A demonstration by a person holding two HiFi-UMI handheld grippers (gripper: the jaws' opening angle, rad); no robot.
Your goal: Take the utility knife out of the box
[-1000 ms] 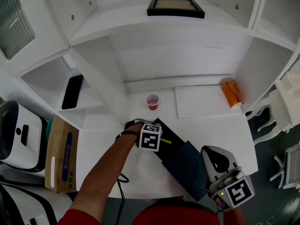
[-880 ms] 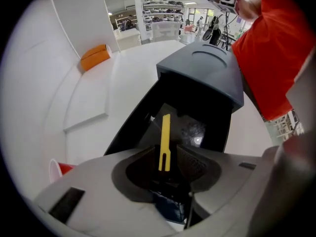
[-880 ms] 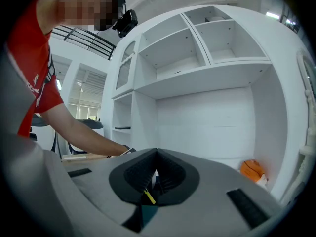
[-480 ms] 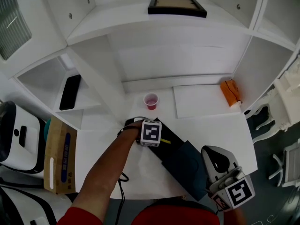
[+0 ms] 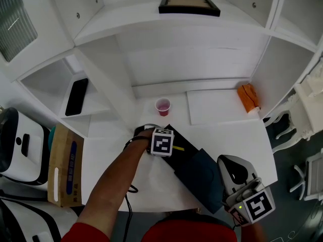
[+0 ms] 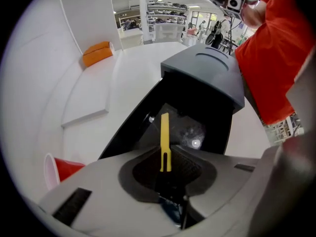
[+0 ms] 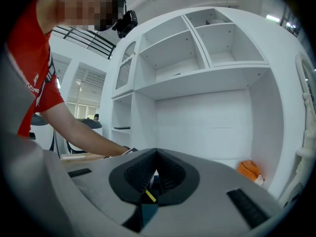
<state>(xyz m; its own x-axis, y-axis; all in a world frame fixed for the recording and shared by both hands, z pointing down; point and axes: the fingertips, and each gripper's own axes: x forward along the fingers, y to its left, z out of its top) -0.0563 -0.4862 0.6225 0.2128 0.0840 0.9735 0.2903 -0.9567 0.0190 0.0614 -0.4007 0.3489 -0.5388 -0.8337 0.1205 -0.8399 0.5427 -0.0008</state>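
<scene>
A black box [image 5: 185, 160] lies open on the white desk, its dark lid [image 5: 204, 179] hinged toward me. The yellow utility knife [image 5: 178, 148] lies inside. My left gripper [image 5: 164, 146] points steeply down into the box. In the left gripper view its jaws have just been closing. The left gripper [image 6: 165, 157] is now shut on the near end of the knife [image 6: 164, 132], which sticks out past the fingertips over the box floor [image 6: 197, 117]. My right gripper [image 5: 231, 166] hovers off the desk's near right corner. In its own view the right gripper [image 7: 157, 154] is shut on nothing.
A red cup [image 5: 163, 107] stands just behind the box. A white board [image 5: 219, 109] and an orange object [image 5: 249, 99] lie at the back right. A black phone [image 5: 77, 98] rests on the left shelf. A framed picture [image 5: 189, 5] lies on the upper shelf.
The left gripper's marker cube has shifted slightly away from me over the box. The right gripper has stayed where it was.
</scene>
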